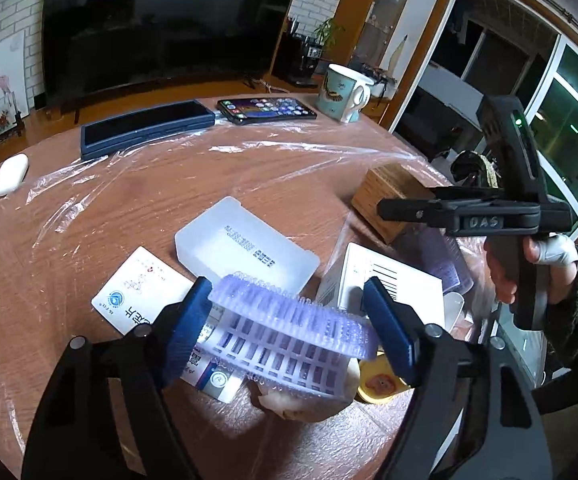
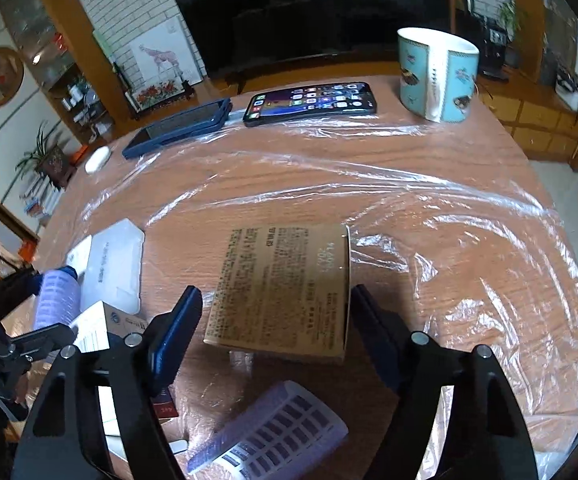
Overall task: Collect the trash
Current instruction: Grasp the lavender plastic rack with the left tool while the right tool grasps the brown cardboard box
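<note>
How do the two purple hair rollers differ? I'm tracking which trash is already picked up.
One purple hair roller sits crosswise between the left claw's fingers, lifted above the cards. The other roller lies on the plastic-covered table below the open right claw, ungripped. Both are purple, ribbed cylinders.

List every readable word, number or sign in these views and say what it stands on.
"DAS": raised letters on the right gripper.
Brown carton: dense print, too blurred to read.
Translucent white case: upside-down line, unreadable.
White card: blue logo and characters, unreadable.
White box: barcode only.
Phone: icons, labels too small.
</note>
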Action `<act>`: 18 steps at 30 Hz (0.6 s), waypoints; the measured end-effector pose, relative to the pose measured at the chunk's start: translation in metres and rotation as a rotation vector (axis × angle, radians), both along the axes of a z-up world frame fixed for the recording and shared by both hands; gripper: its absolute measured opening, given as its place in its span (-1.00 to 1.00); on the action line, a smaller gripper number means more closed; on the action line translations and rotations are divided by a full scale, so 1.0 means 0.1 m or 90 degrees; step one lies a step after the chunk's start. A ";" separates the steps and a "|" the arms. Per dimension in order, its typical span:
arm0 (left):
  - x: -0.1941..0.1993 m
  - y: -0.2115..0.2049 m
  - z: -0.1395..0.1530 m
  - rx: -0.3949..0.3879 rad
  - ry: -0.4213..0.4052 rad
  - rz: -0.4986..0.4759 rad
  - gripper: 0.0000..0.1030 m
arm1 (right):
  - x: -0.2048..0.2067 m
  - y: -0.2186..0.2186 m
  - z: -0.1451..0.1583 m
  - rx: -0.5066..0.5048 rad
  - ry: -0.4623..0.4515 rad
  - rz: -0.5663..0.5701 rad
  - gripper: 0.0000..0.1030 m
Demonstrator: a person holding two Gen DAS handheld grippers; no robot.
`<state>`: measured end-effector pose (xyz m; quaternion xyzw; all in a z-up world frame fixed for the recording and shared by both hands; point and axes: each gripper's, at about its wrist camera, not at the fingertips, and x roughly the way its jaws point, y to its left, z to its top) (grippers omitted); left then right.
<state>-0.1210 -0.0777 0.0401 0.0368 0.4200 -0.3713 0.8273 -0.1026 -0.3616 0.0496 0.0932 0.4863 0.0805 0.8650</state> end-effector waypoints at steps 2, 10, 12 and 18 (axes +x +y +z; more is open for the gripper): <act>0.01 0.01 0.00 -0.006 0.005 0.003 0.52 | 0.01 0.03 -0.01 -0.001 0.000 0.001 0.35; 0.03 0.02 0.04 -0.019 0.007 0.010 0.35 | 0.05 -0.03 0.00 0.057 -0.005 -0.002 0.16; 0.04 0.03 0.04 -0.019 0.007 0.016 0.35 | 0.06 -0.03 0.00 0.052 -0.006 -0.003 0.15; 0.01 0.10 0.11 -0.033 0.004 0.038 0.35 | 0.04 -0.07 0.08 0.060 -0.019 -0.011 0.13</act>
